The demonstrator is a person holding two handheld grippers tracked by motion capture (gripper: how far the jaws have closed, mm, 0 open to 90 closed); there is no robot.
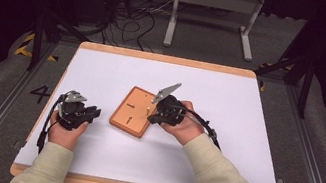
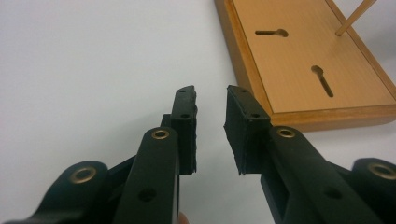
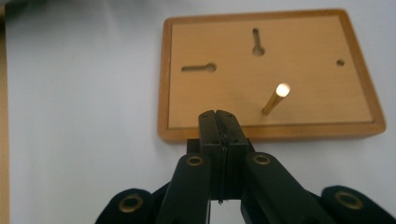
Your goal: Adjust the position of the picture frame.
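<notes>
Pegging a wooden board [image 3: 271, 74]
Right gripper [image 3: 219, 116] pressed together, empty, above upright dowel [image 3: 275, 99]; left gripper [image 2: 210, 100] spread beside board, nothing between.

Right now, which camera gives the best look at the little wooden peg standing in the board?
The right gripper view: the peg stands whole and near. The left gripper view catches its lower part at the edge; the high view shows a tiny speck.

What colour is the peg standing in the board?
Pale wood, the peg on the orange-brown board; right gripper view shows it best.
</notes>
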